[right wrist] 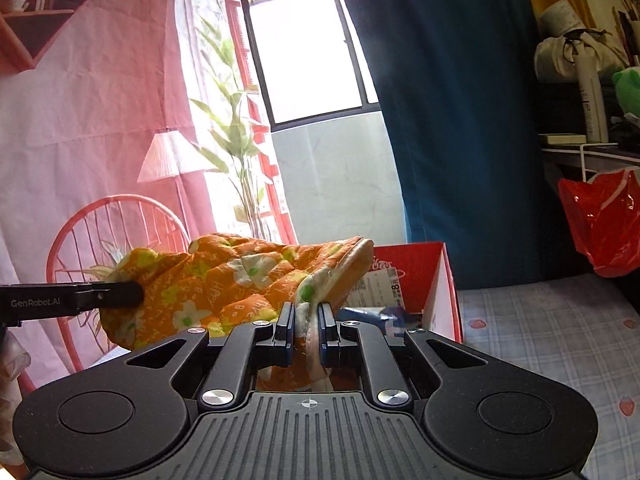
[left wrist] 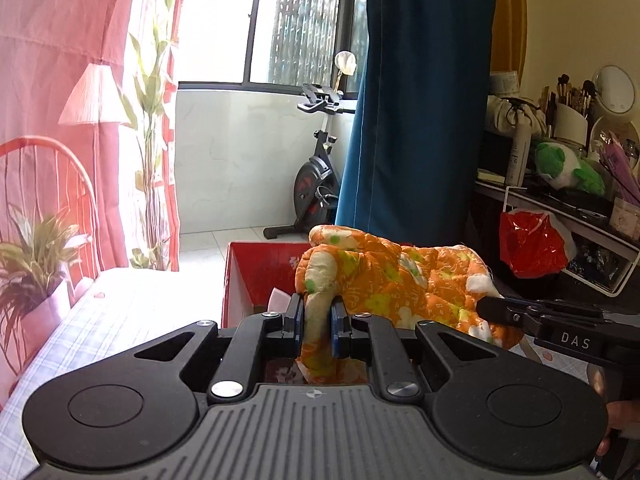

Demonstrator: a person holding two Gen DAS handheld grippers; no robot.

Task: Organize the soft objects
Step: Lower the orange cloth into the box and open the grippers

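gripping orange quilted cloth [left wrist: 400, 276], both jaws clamped.

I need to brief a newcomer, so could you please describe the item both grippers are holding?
Find the open red box on the checked bedspread. Above it hangs a quilted orange cloth printed with white and yellow flowers, clamped by the left gripper and right gripper. Nothing else nearby is orange or floral.

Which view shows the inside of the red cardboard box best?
The right wrist view: the red cardboard box shows its inner wall, label and blue contents. In the left wrist view the orange floral quilted cloth hides most of it.
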